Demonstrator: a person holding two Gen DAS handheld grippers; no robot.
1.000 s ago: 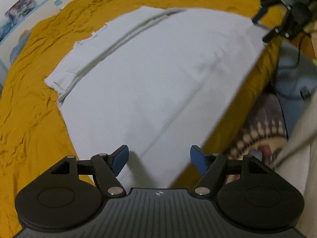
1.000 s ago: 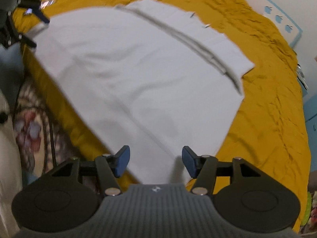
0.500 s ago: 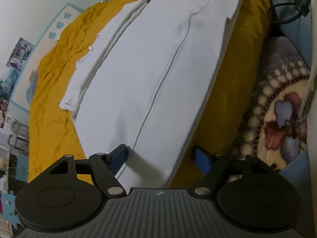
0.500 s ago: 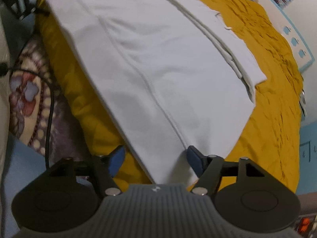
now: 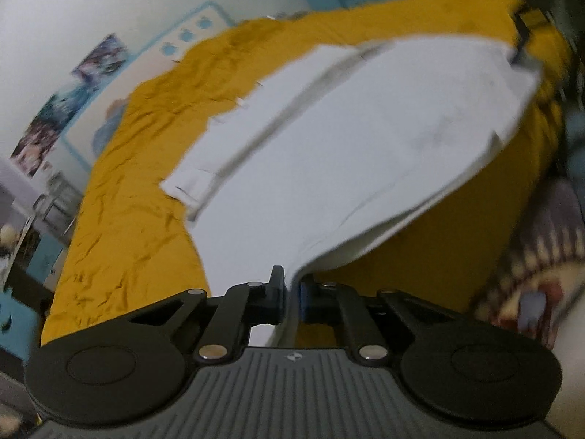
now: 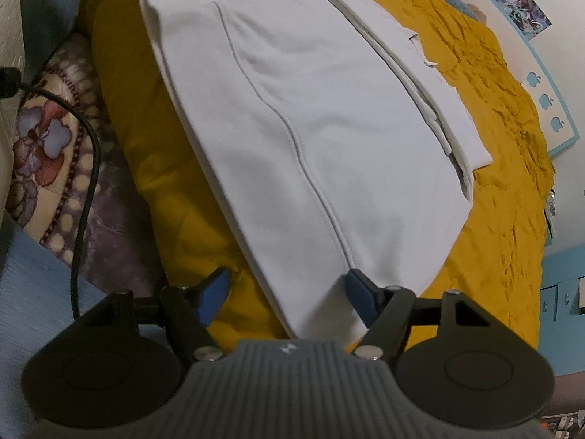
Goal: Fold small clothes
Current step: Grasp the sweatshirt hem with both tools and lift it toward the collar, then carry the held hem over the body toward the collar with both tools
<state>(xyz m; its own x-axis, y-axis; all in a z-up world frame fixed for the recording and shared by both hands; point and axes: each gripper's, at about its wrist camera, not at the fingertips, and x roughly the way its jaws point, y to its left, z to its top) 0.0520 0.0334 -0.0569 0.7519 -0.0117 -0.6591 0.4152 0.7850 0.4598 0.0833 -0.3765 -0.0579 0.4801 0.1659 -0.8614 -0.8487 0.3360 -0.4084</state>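
A white garment (image 5: 329,153) lies spread on a mustard-yellow bedspread (image 5: 128,197), its near edge hanging over the side of the bed. My left gripper (image 5: 291,294) is shut on the garment's near corner, and the cloth lifts from the pinch. In the right wrist view the same white garment (image 6: 310,109) shows a long seam running toward me. My right gripper (image 6: 287,292) straddles the other near corner; its jaws are closing, the blue pads (image 6: 360,292) still apart from the cloth.
The yellow bedspread (image 6: 504,197) stretches beyond the garment to a white wall with posters (image 5: 73,95). Below the bed edge lie a floral patterned blanket (image 6: 44,146) and a black cable (image 6: 87,168). Blue furniture (image 6: 559,292) stands at the right.
My left gripper has shut on the garment's near corner and lifted it a little. My right gripper has come down and rolled, so the other corner now lies between its fingers.
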